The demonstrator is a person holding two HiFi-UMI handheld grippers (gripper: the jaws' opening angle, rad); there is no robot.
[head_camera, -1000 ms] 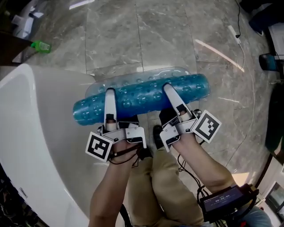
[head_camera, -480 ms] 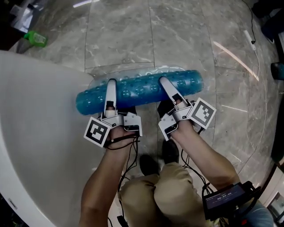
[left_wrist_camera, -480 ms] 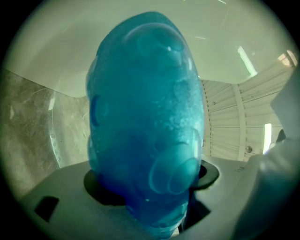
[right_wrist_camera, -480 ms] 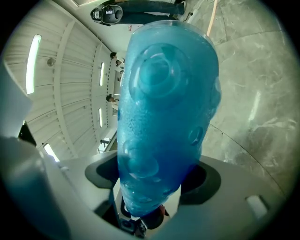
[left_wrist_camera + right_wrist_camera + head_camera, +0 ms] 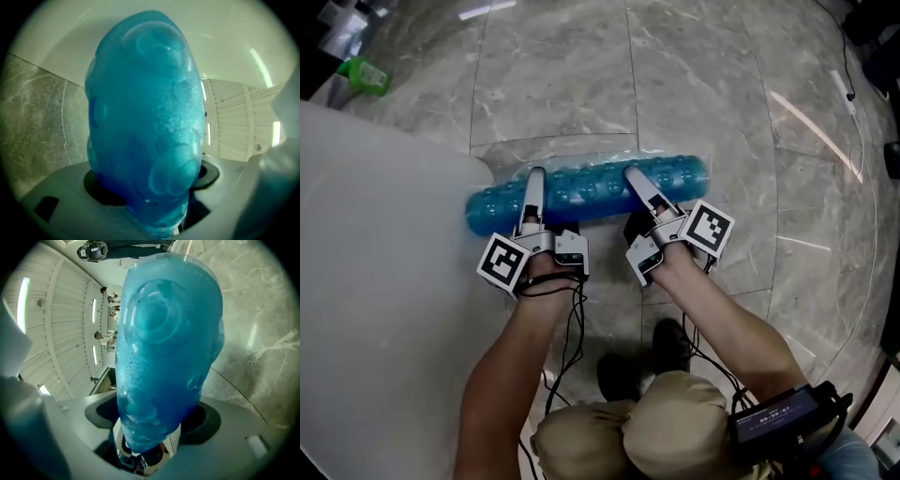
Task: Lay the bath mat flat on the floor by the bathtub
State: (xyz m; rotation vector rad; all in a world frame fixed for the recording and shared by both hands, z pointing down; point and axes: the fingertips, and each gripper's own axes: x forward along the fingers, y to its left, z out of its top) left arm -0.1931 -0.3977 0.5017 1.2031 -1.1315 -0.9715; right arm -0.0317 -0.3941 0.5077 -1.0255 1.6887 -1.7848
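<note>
The bath mat (image 5: 591, 190) is a translucent blue bubbled sheet, still rolled into a long tube across the grey marble floor (image 5: 703, 84). A clear flat edge of it (image 5: 572, 157) lies beyond the roll. My left gripper (image 5: 533, 180) is shut on the roll's left part, close to the white bathtub (image 5: 375, 281). My right gripper (image 5: 634, 178) is shut on the right part. In each gripper view the blue mat (image 5: 145, 122) (image 5: 164, 348) fills the space between the jaws and hides the fingertips.
The bathtub's curved wall takes up the left side, its rim touching the mat's left end. A green bottle (image 5: 361, 73) lies on the floor at the far left. A white cable (image 5: 847, 84) runs along the right. The person's shoes (image 5: 661, 347) stand behind the grippers.
Both grippers have carried the roll down and away from the person, towards the floor. The person has stepped back, and the roll looks thinner.
</note>
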